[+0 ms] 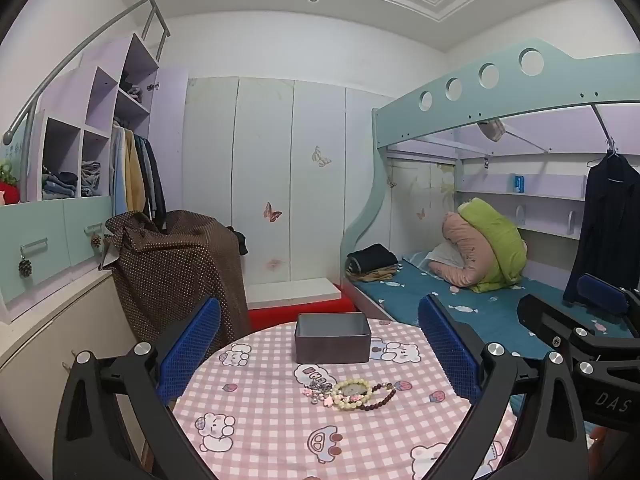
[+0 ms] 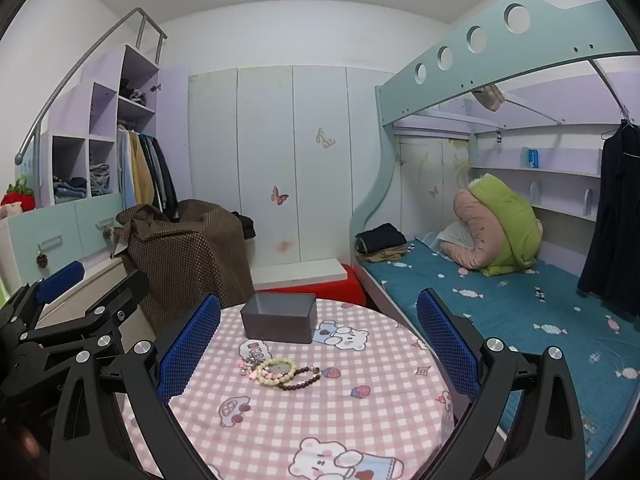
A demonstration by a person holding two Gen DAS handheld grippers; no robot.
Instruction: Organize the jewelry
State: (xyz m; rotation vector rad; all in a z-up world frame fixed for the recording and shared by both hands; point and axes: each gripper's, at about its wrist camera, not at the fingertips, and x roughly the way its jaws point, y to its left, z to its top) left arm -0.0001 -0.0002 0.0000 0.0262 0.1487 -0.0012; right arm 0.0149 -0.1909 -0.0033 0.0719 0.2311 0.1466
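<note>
Lying jumbled, bracelets (image 1: 352, 392), gray box (image 1: 332, 338) long side facing cameras

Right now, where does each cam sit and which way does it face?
Left wrist: on the left gripper, facing across the round table toward the wardrobe; own open blue fingers frame the grey box and bracelets; right gripper at the right edge.
Right wrist: on the right gripper, same heading, set further right; open fingers, left gripper at the left edge.
Shared: table, box, bracelets, bunk bed.
</note>
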